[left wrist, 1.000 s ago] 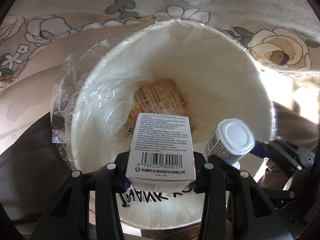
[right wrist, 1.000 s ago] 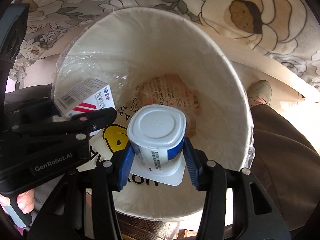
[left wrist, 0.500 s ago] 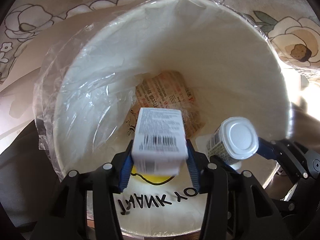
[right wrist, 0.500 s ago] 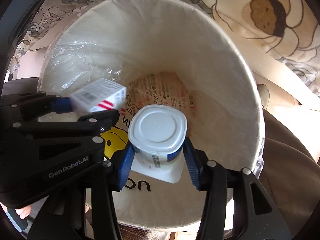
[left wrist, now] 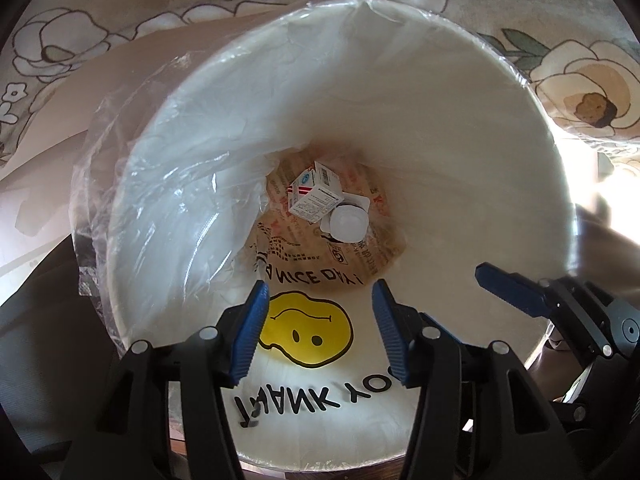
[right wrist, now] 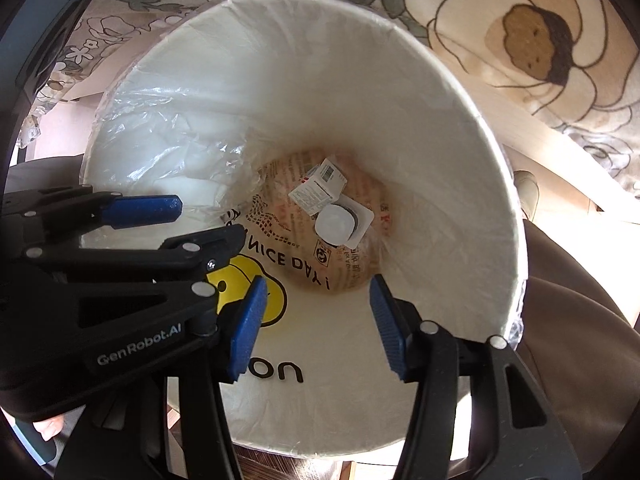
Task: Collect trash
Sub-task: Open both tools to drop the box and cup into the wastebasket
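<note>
A: How do the claws stand?

B: The left gripper point(left wrist: 320, 328) points down into the bin, its blue-padded jaws opening with nothing between them. The right gripper point(right wrist: 316, 324) beside it does the same: jaws opening, nothing held. In the left wrist view the right one's blue finger shows at four o'clock; in the right wrist view the left one reaches in from nine o'clock.

A: And under them?

B: A round white waste bin point(left wrist: 460, 128) lined with a clear plastic bag point(left wrist: 180, 184). A white carrier bag with a yellow smiley face point(left wrist: 308, 334) and black lettering lies up the near wall at six o'clock.

A: Where is the trash?

B: At the bottom, near the centre. A small white cardboard box with red stripes and a barcode point(left wrist: 316, 196) lies tilted, and a white plastic cup with a foil lid point(left wrist: 347, 224) touches it at about four o'clock of the box. In the right wrist view the box point(right wrist: 318, 192) and the cup point(right wrist: 335, 224) sit the same way.
</note>
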A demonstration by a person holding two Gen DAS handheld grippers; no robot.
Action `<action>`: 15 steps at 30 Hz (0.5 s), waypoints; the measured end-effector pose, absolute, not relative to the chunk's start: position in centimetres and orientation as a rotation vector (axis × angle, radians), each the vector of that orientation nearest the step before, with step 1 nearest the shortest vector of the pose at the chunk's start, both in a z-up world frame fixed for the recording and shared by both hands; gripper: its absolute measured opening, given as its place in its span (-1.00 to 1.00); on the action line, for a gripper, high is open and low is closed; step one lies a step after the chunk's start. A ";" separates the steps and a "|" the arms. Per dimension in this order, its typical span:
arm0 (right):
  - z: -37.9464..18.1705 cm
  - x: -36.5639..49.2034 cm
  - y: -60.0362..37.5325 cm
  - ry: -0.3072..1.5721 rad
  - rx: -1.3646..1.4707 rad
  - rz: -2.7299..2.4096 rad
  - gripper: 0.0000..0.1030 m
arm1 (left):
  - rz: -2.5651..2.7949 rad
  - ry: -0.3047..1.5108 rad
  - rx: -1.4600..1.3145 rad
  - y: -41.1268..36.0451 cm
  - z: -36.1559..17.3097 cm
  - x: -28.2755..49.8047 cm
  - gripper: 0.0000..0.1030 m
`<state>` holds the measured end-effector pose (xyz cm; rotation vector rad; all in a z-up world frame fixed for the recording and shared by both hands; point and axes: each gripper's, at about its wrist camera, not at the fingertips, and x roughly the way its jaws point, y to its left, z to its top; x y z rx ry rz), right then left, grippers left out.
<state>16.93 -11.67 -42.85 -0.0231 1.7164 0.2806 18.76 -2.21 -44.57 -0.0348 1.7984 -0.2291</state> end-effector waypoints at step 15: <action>-40.0 15.2 -11.9 1.690 0.001 0.301 0.06 | -0.263 1.708 0.013 -2.1 -39.4 17.1 0.28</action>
